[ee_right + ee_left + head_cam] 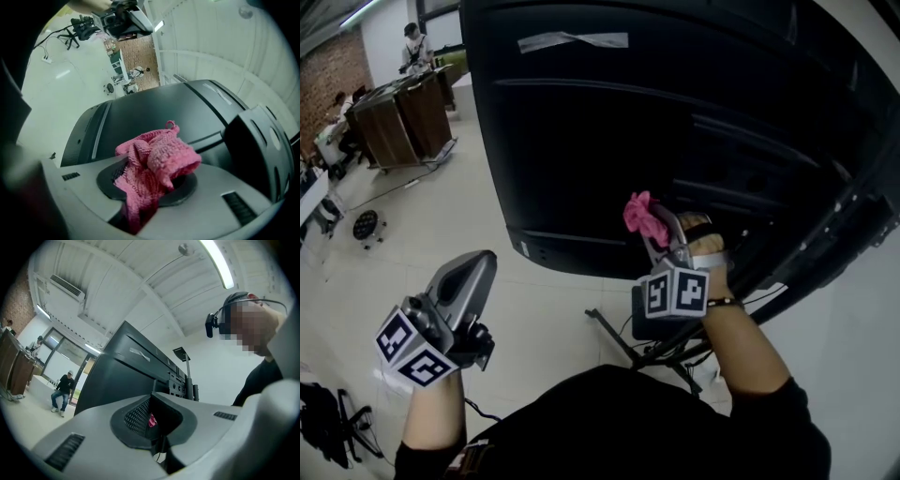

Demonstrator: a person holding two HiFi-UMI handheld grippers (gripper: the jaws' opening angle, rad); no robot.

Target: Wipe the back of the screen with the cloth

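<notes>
Your room is bright and evenly lit: a ceiling light strip glows high above your left claw, and the pale floor below it shines. The black screen ahead of your right claw swallows detail, showing only a faint sheen on its ribs. Both claw views bend strongly and darken at the corners; the cloth, close up, looks slightly soft.

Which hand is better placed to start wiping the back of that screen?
Right. The right claw grips the cloth up by the screen, while the left claw is shut on nothing, lower and away from it.
</notes>
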